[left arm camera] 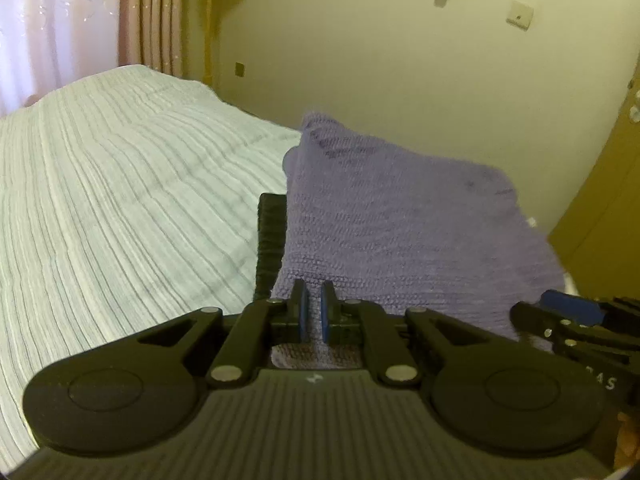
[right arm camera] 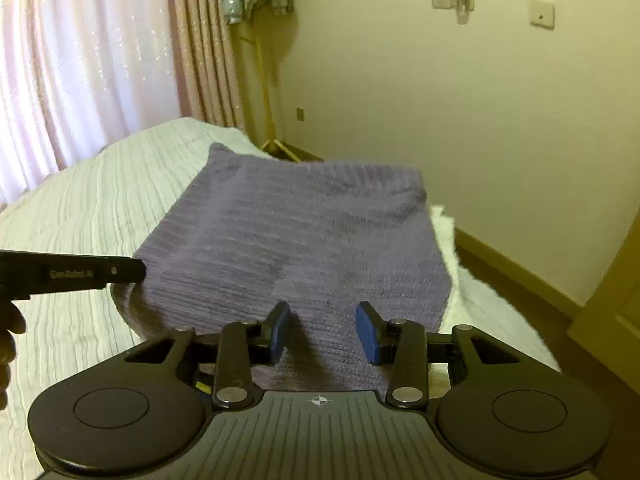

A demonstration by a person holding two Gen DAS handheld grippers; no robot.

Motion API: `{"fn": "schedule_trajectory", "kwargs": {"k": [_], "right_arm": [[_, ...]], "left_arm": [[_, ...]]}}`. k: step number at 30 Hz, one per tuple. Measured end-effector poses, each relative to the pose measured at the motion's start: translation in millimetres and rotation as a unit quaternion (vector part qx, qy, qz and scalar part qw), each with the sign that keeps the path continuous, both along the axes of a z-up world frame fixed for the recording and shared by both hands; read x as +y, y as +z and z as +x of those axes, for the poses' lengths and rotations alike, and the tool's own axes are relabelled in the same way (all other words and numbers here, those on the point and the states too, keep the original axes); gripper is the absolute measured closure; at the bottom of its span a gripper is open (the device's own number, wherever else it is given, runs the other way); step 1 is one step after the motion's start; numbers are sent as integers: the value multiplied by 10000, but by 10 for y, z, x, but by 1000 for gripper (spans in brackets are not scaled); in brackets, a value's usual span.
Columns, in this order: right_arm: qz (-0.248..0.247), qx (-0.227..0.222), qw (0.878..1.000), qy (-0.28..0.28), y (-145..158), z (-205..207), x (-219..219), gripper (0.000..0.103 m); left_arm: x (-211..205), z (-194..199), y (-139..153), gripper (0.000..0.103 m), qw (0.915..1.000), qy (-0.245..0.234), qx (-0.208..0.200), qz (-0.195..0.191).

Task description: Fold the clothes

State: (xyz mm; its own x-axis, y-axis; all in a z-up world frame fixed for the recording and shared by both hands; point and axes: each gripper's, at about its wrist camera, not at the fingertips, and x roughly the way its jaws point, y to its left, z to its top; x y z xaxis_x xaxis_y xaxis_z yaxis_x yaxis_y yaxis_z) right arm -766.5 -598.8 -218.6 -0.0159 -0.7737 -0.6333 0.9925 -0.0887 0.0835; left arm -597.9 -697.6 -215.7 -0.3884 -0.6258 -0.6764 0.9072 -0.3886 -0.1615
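A purple knit garment (left arm camera: 400,216) lies flat on the bed, folded into a rough rectangle, and also fills the middle of the right wrist view (right arm camera: 296,236). My left gripper (left arm camera: 314,316) sits at its near left edge, blue pads almost together with knit fabric in the narrow gap. From the right wrist view, the left gripper (right arm camera: 134,272) touches that edge, which curls up slightly. My right gripper (right arm camera: 324,332) hovers over the near edge, pads well apart and not pressing the fabric. Its blue-padded tip (left arm camera: 560,308) shows at the right of the left wrist view.
The bed has a pale striped cover (left arm camera: 120,184). A dark ribbed strip (left arm camera: 272,240) lies along the garment's left edge. White fluffy fabric (right arm camera: 444,232) lies at the garment's right side near the bed's edge. Curtains (right arm camera: 100,60), a wall and a wooden door (left arm camera: 600,208) surround it.
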Motion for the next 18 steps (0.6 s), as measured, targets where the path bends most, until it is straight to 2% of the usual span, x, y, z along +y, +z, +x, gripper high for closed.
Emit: {"fn": "schedule_trajectory", "kwargs": {"k": [3, 5, 10, 15, 18], "right_arm": [[98, -90, 9999, -79, 94, 42, 179, 62], [392, -119, 9990, -168, 111, 123, 340, 62], [976, -309, 9940, -394, 218, 400, 800, 62], [1215, -538, 9900, -470, 581, 748, 1307, 62], [1034, -519, 9915, -599, 955, 920, 1623, 62]], "left_arm": [[196, 107, 130, 95, 9998, 18, -25, 196], [355, 198, 202, 88, 9992, 81, -79, 373], [905, 502, 438, 80, 9968, 150, -319, 712], [1573, 839, 847, 75, 9963, 0, -502, 695], [1916, 1045, 1133, 70, 9967, -68, -620, 512]]}}
